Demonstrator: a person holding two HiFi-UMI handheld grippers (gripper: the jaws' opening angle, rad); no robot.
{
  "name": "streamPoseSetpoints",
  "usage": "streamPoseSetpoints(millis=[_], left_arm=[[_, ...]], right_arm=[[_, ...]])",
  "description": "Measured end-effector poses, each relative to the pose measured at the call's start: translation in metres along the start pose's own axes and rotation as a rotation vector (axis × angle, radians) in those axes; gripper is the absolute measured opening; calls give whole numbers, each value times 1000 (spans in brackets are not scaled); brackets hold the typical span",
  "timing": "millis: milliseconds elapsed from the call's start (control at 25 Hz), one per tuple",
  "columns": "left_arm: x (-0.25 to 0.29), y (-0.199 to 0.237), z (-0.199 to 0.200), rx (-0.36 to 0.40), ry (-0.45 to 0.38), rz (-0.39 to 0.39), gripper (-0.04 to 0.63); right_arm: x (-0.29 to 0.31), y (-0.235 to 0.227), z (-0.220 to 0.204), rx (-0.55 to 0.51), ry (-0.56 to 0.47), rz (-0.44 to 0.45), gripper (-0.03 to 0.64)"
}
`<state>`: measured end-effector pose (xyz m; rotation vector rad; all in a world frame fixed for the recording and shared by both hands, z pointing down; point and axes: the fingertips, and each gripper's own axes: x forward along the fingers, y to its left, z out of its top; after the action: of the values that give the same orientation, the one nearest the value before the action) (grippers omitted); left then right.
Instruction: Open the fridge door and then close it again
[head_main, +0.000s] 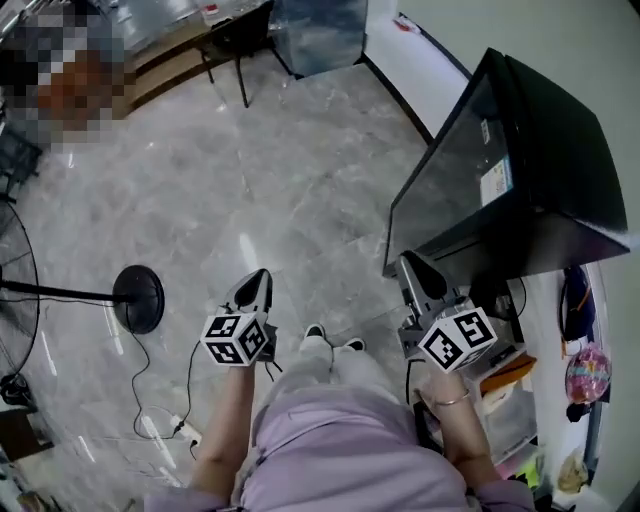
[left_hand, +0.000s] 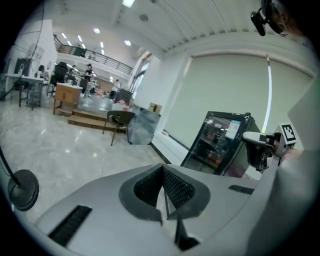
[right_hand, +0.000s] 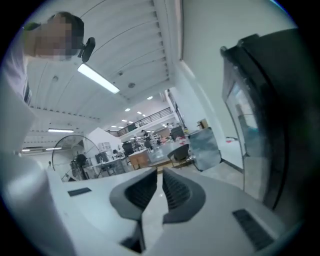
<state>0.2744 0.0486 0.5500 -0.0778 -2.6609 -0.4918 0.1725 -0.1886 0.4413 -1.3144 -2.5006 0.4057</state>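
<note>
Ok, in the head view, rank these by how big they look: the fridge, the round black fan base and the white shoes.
Largest to smallest:
1. fridge, by far the biggest.
2. round black fan base.
3. white shoes, smallest, though the person's legs hide part of them, so only the toes count here.

No words or numbers can be read: the pale sticker (head_main: 495, 182) on the fridge (head_main: 545, 140) door, at two o'clock in the head view, is too blurred, and the cube (head_main: 238, 340) on the left hand-held gripper (head_main: 262, 276) and the cube (head_main: 457, 340) on the right hand-held gripper (head_main: 411, 262) bear only black-and-white square patterns.
</note>
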Motion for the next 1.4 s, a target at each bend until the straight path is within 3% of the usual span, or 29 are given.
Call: streamPoseSetpoints(millis=[280,640,920,1400], left_arm=[[-51,9,18,-52,-147,114,3],[-93,-22,36,-33,-298,393,3],[-89,-47,28,-20,-290,419,3],[-84,-46,38,15,-311,434,3]], right_arm=[[47,62,-14,-74,99,239,32],[50,80,-9,-217,150,485,3],[51,77,-22,-236,160,462,3],[63,74,-21,-295,149,404,3]])
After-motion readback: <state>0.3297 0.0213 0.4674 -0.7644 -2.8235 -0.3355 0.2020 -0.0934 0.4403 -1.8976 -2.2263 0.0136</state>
